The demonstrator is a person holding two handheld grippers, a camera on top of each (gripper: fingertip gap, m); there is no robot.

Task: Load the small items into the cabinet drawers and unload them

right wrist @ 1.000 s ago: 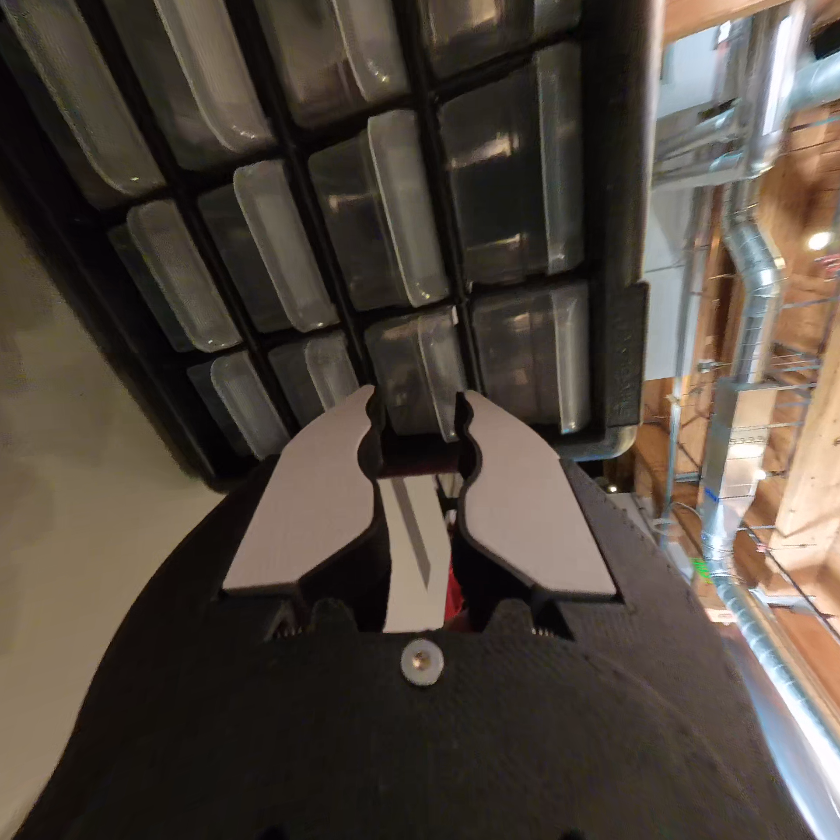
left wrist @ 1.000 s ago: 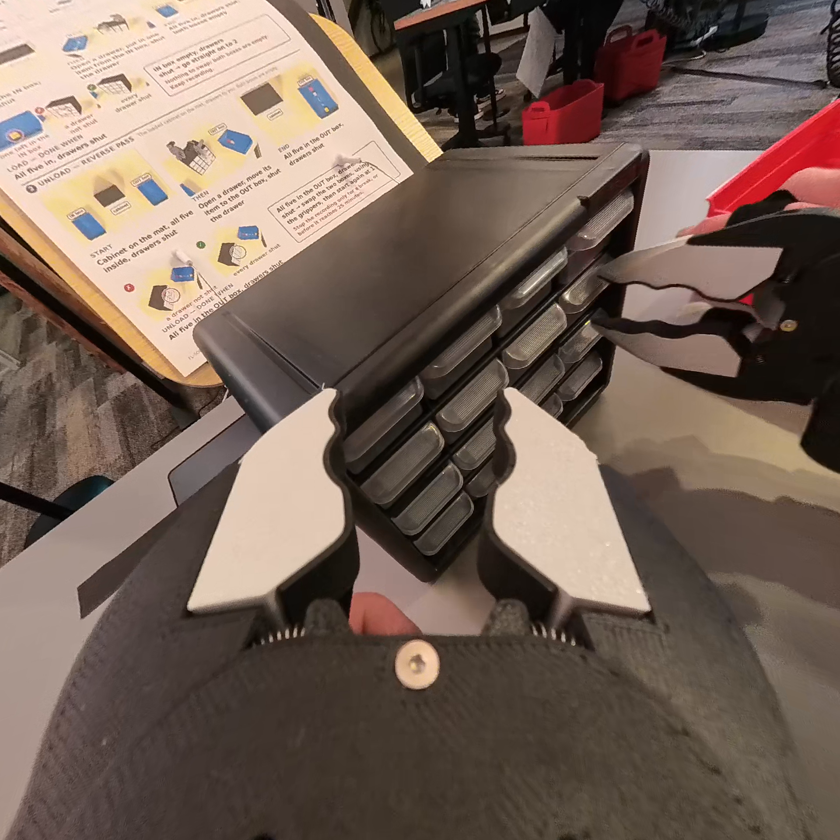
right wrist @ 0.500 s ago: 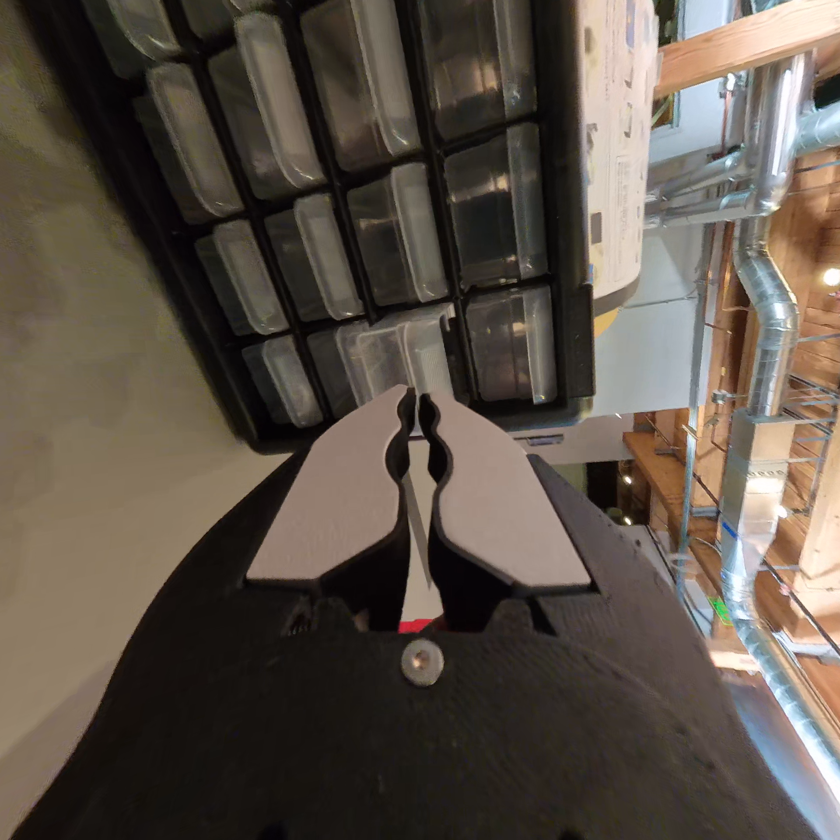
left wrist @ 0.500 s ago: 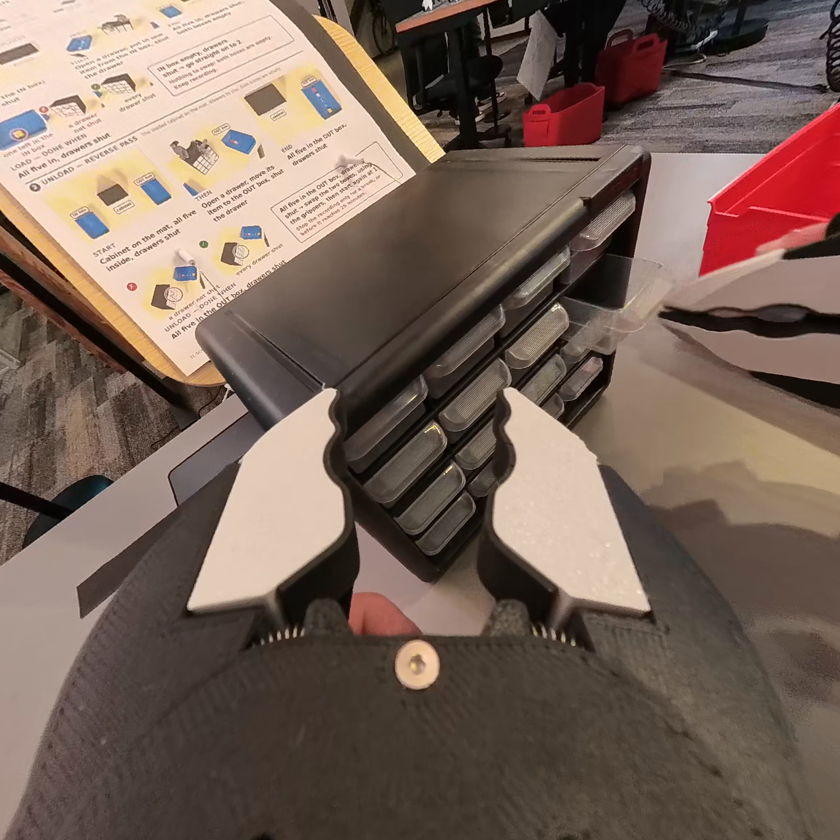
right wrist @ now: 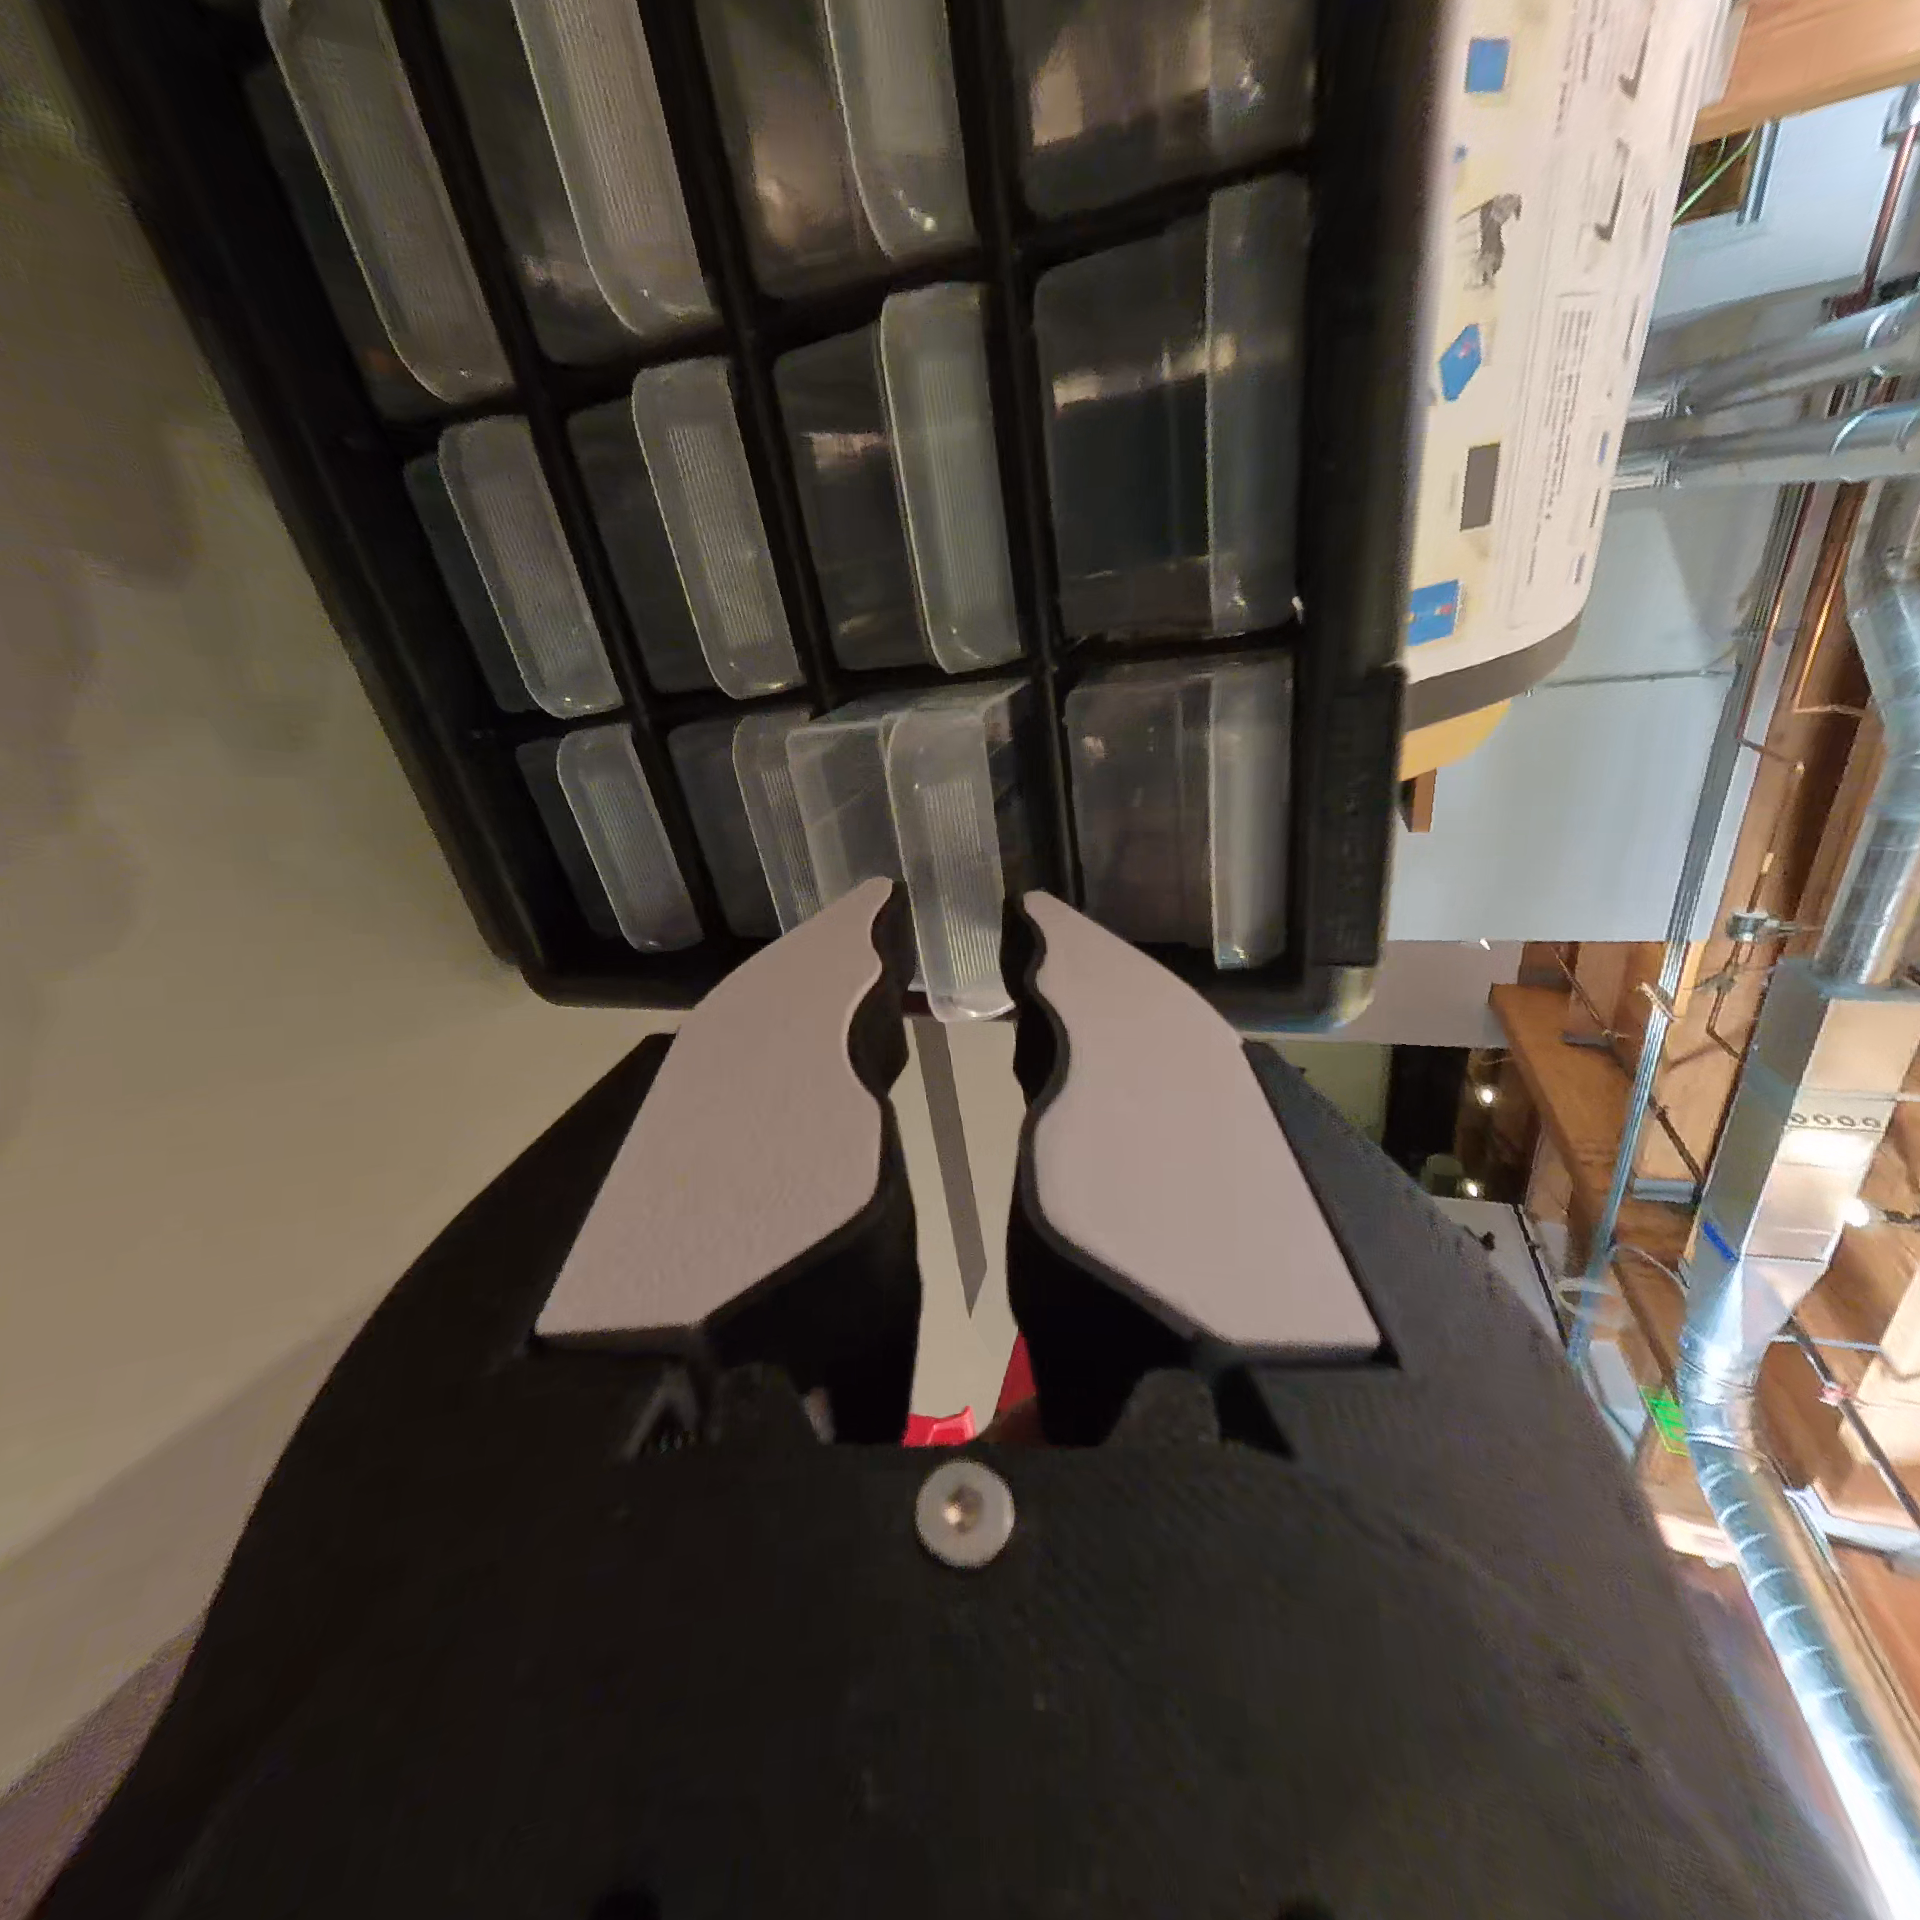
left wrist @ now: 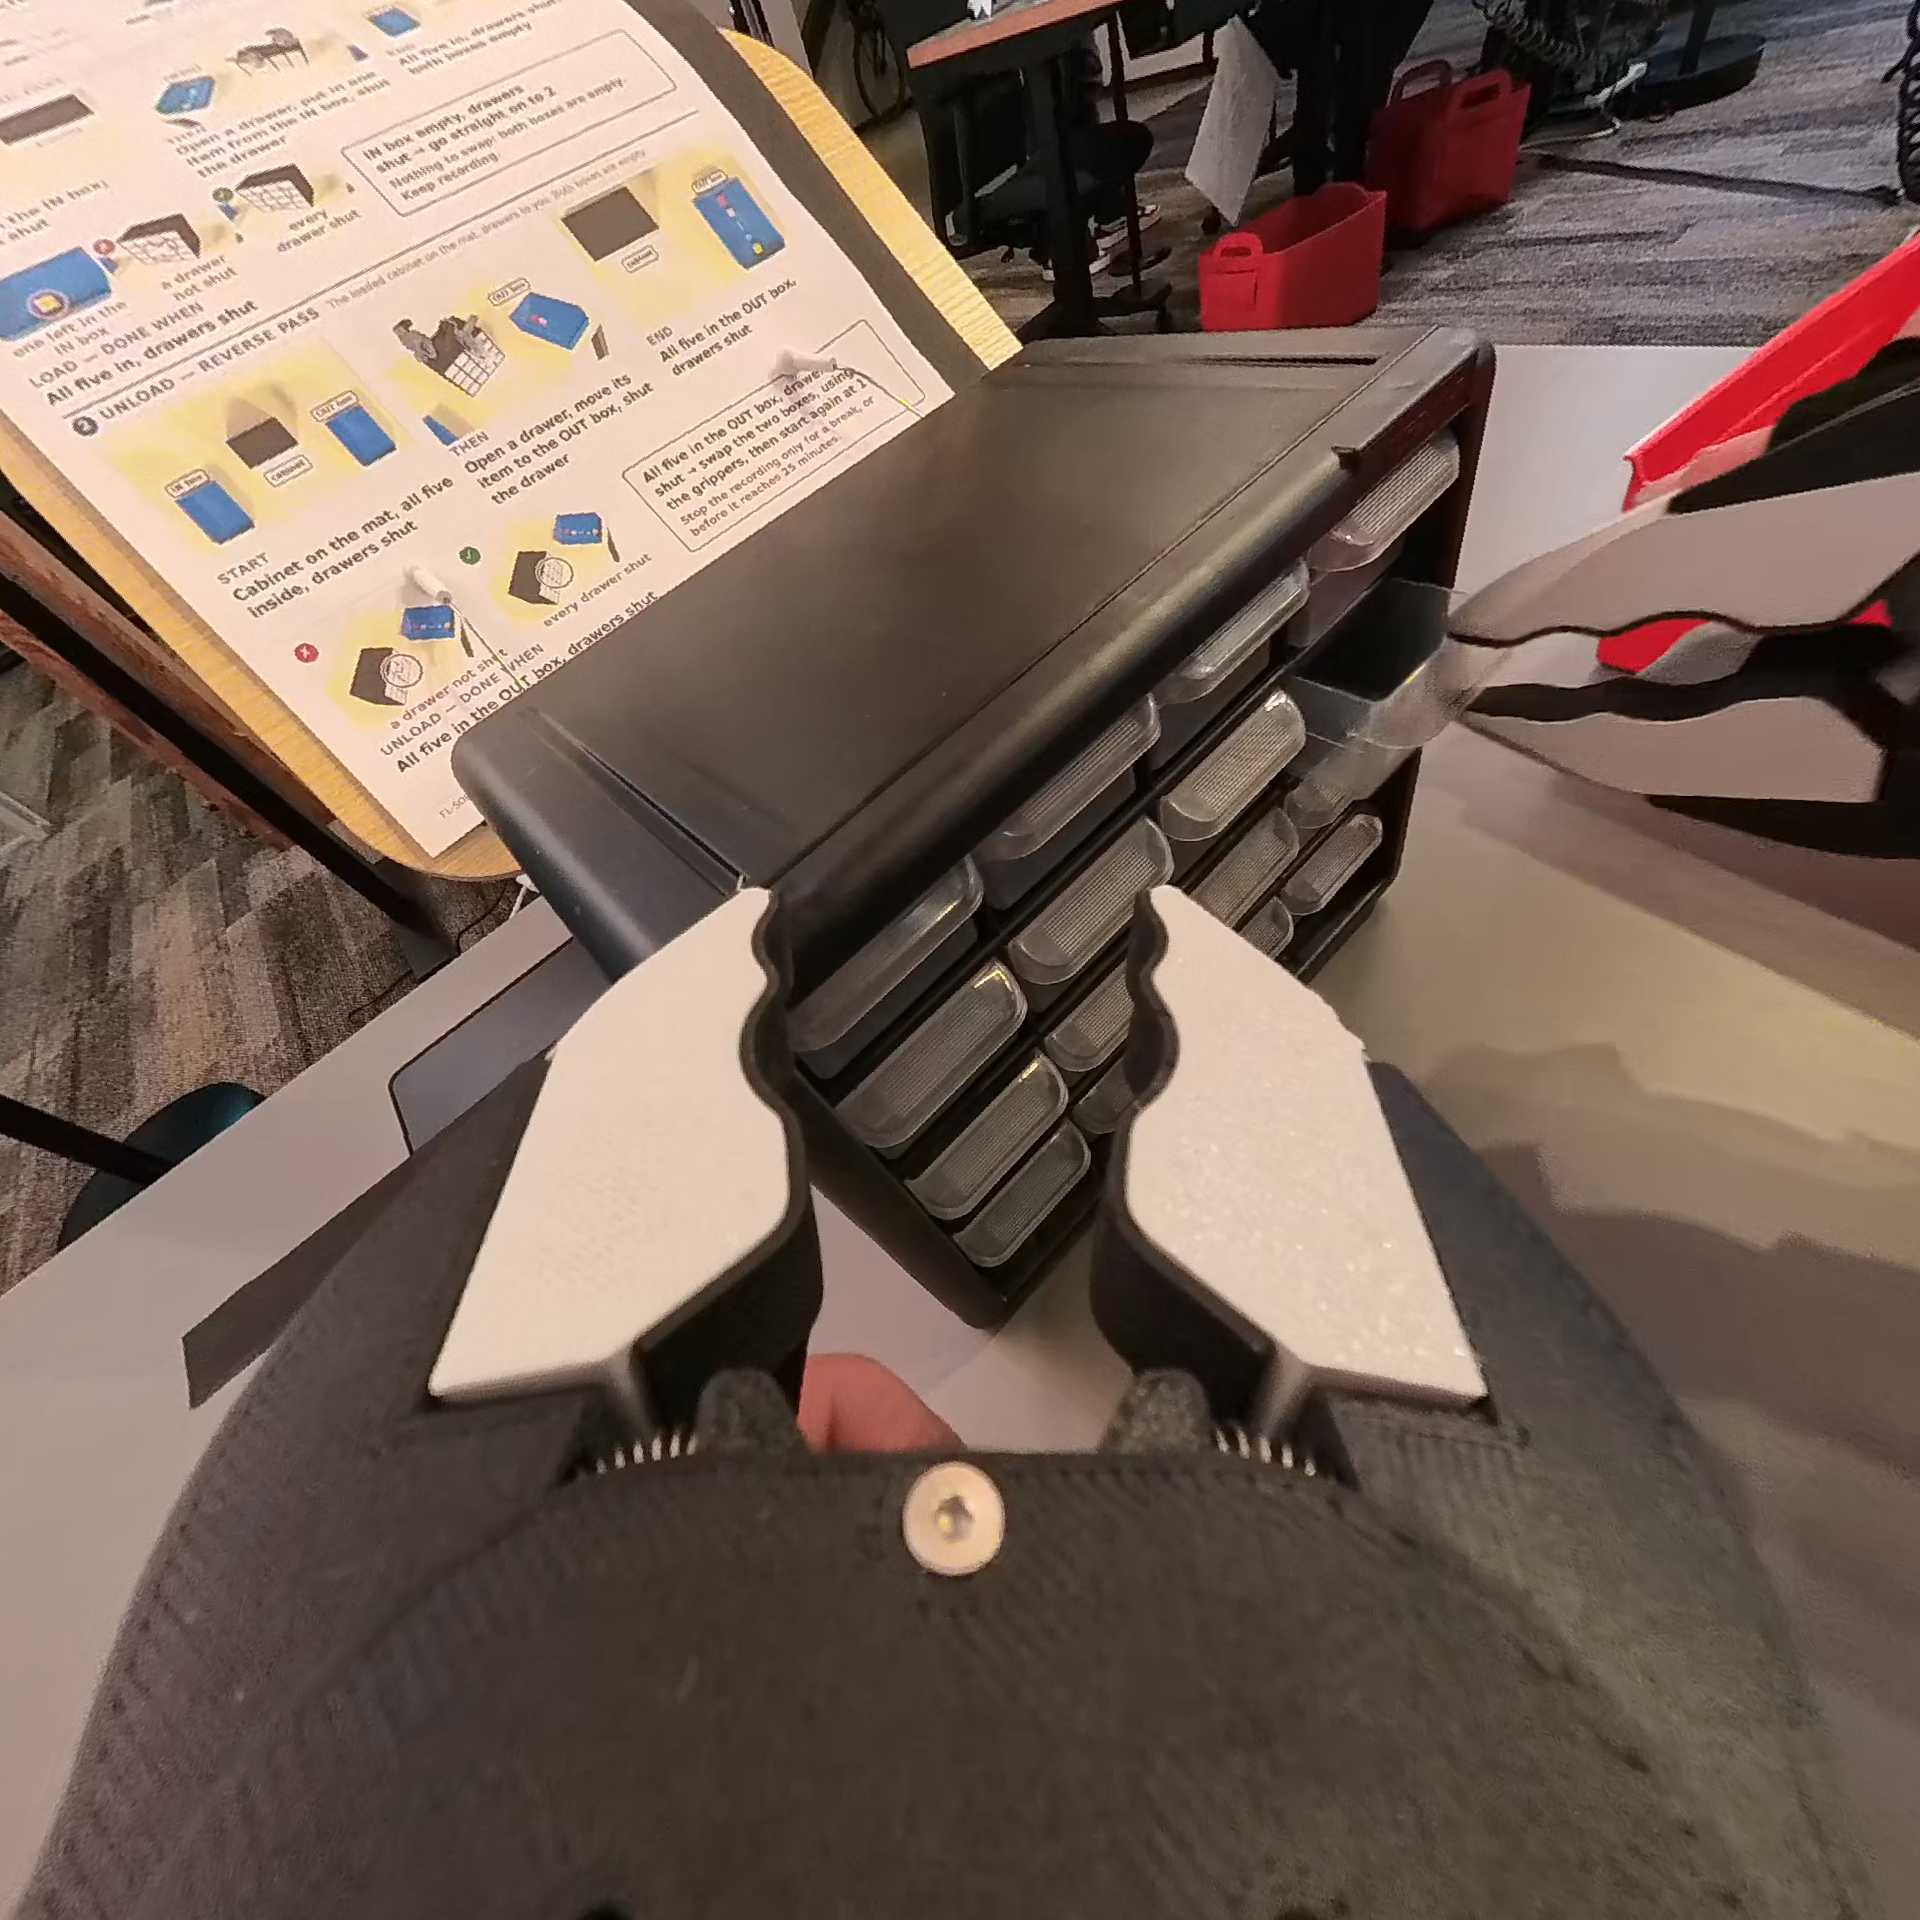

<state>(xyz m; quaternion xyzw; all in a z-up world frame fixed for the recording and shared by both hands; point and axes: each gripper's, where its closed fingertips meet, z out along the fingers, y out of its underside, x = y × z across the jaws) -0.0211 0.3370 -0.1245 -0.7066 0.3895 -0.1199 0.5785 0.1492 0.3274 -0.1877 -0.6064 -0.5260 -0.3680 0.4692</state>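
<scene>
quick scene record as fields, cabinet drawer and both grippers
cabinet: black drawer cabinet standing on the table
open drawer: one clear drawer pulled out, the others shut
right gripper: open, fingers either side of the drawer's handle
left gripper: open, empty, near the cabinet's corner
behind: instruction sheet; red bin

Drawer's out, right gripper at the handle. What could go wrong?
1. The clear drawer juts far out of the black cabinet; more pull might drop it.
2. The right gripper is open around its handle; sideways motion could snag it.
3. The open left gripper isn't bracing the cabinet; it could slide.
</scene>
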